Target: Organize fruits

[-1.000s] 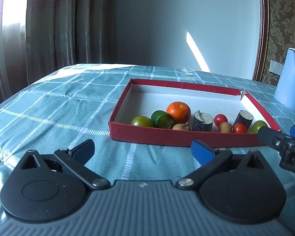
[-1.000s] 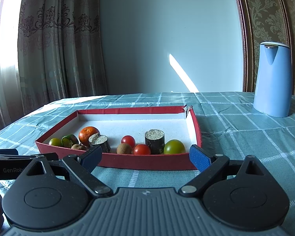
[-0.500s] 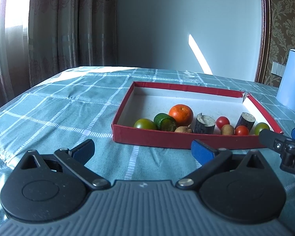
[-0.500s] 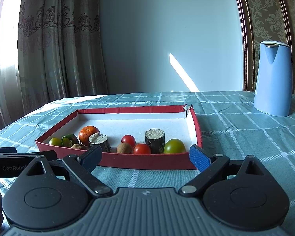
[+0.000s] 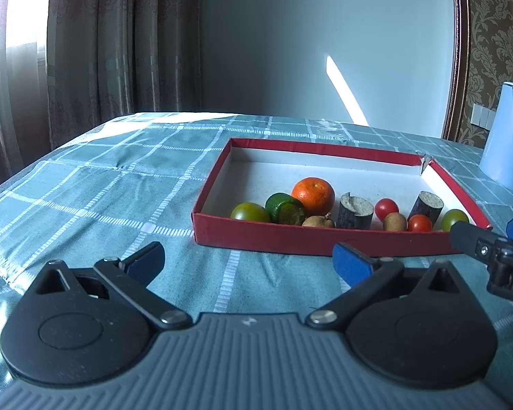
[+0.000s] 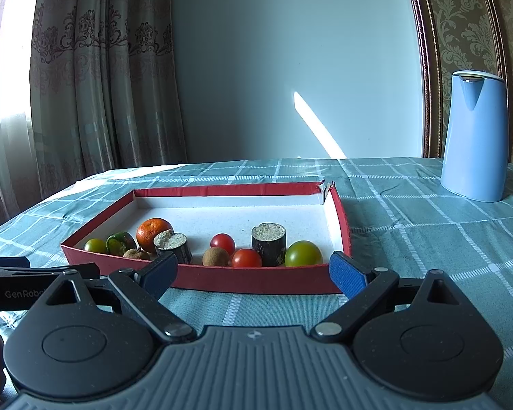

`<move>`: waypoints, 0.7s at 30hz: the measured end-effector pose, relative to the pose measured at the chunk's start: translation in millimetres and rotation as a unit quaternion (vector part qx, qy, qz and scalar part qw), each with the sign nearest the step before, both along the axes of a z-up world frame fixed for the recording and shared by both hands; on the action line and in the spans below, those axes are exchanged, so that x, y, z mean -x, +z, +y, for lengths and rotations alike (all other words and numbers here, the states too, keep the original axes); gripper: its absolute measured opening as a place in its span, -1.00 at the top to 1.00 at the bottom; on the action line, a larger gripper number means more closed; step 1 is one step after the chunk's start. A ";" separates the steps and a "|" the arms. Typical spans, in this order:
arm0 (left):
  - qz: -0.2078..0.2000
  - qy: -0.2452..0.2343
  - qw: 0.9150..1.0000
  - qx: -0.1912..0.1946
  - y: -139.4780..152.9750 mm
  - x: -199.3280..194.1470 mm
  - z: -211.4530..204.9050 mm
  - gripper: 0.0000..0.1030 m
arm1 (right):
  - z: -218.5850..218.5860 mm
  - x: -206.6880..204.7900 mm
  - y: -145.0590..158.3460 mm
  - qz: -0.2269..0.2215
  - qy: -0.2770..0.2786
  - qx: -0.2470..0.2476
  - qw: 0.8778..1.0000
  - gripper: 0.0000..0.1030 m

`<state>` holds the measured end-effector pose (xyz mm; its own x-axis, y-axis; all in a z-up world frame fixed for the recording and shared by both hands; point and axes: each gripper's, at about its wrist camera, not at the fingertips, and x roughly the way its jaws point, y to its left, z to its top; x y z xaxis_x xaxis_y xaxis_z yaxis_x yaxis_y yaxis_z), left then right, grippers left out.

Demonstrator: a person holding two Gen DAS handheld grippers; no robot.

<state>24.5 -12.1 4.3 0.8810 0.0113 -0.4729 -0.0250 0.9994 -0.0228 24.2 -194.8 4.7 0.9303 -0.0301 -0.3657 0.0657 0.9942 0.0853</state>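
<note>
**Both grippers waiting in front of the fruit box, nothing picked up yet**

The left gripper [image 5: 248, 256] is hovering over the checked tablecloth [image 5: 95, 191] with its fingers spread wide and nothing between them. The right gripper [image 6: 253, 270] is doing the same, spread wide and empty, just short of the near wall of the red box [image 6: 256, 282]. All the fruit is lying inside that box, bunched along its near edge: an orange [image 6: 153, 233], a cut green fruit [image 6: 120, 243], two green tomatoes [image 6: 303, 254] [image 6: 94, 245], two red tomatoes [image 6: 245, 258] [image 6: 223, 243], two small brown fruits [image 6: 215, 256] [image 6: 136, 254] and two dark cut cylinders [image 6: 268, 243] [image 6: 174, 244]. A blue jug [image 6: 474, 136] is standing well apart on the right.

By my reading, the sorting is only at its opening step: the hands are lining up and a first piece is being chosen. The next move is calling for one gripper to rise over the near wall and come down around a single fruit; the pieces are lying close together, so the fingers need a gap on both sides.

Compared with a second ago, the left view is showing the box a little farther off and seen from slightly higher, with more of its floor visible, so that gripper is lifting or drawing back a touch. The right view is barely changing. The fruit is lying as it was.
</note>
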 end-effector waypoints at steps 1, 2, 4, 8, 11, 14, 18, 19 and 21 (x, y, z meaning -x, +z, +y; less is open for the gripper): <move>-0.001 0.000 1.000 0.001 0.0 0.0 0.1 -1.00 | -0.1 -0.2 0.0 0.000 0.000 0.000 1.000 -0.87; -0.001 -0.001 1.000 0.001 0.0 0.1 0.1 -1.00 | -0.1 -0.3 0.0 0.000 0.000 0.000 1.000 -0.87; -0.001 -0.001 1.000 0.000 -0.4 -0.1 0.0 -1.00 | -0.1 -0.2 0.0 0.000 0.000 0.000 1.000 -0.87; -0.001 0.000 1.000 0.000 -0.5 0.0 -0.1 -1.00 | 0.1 -0.2 0.0 0.000 0.000 0.000 1.000 -0.87; -0.001 0.000 1.000 0.000 -0.5 0.0 0.0 -1.00 | 0.0 -0.6 0.0 0.000 0.000 0.000 1.000 -0.87; -0.001 0.001 1.000 0.000 -0.6 0.0 0.3 -1.00 | 0.2 -0.6 -0.1 0.001 0.000 0.000 1.000 -0.87; 0.001 0.001 1.000 0.000 -0.7 0.0 0.9 -1.00 | 0.3 -0.2 -0.6 0.001 0.000 0.001 1.000 -0.87; 0.001 0.001 1.000 0.000 -0.7 0.0 0.9 -1.00 | 0.2 -0.2 -0.5 0.001 0.000 0.001 1.000 -0.87; 0.000 0.002 1.000 0.000 -0.7 0.1 1.0 -1.00 | 0.3 0.0 -0.4 0.001 0.000 0.001 1.000 -0.87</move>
